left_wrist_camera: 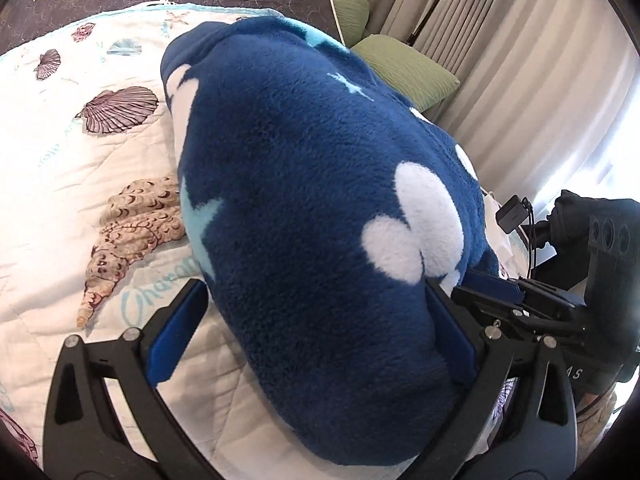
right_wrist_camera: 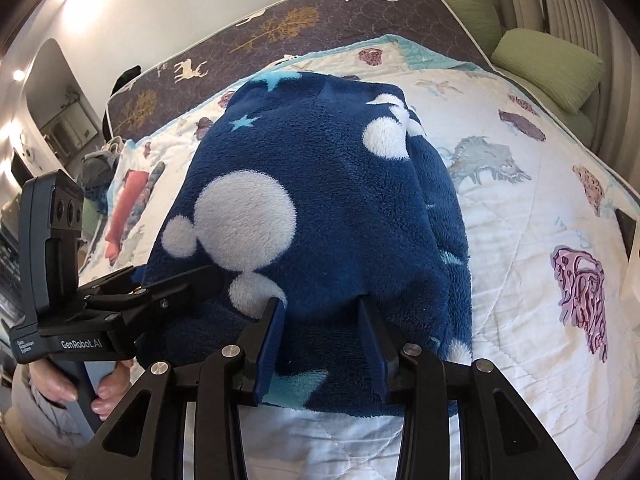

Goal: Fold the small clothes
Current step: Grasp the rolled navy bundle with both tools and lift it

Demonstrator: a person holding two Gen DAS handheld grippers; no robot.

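A dark blue fleece garment (left_wrist_camera: 304,184) with white blobs and pale blue stars lies bunched on the white quilt; it also fills the middle of the right wrist view (right_wrist_camera: 320,216). My left gripper (left_wrist_camera: 316,304) is open, its blue pads wide apart with the near end of the fleece bulging between them. My right gripper (right_wrist_camera: 320,316) has its pads on either side of a fold at the garment's near edge and pinches the fleece. The right gripper shows in the left wrist view (left_wrist_camera: 492,288) at the fleece's right edge. The left gripper shows in the right wrist view (right_wrist_camera: 168,284) at its left edge.
The white quilt (right_wrist_camera: 520,208) with shell and sea-creature prints covers the bed. A dark mattress (right_wrist_camera: 280,28) with deer prints lies behind. Green cushions (right_wrist_camera: 548,64) and pale curtains (left_wrist_camera: 520,60) stand at the right. Folded pink clothes (right_wrist_camera: 124,208) lie at the far left.
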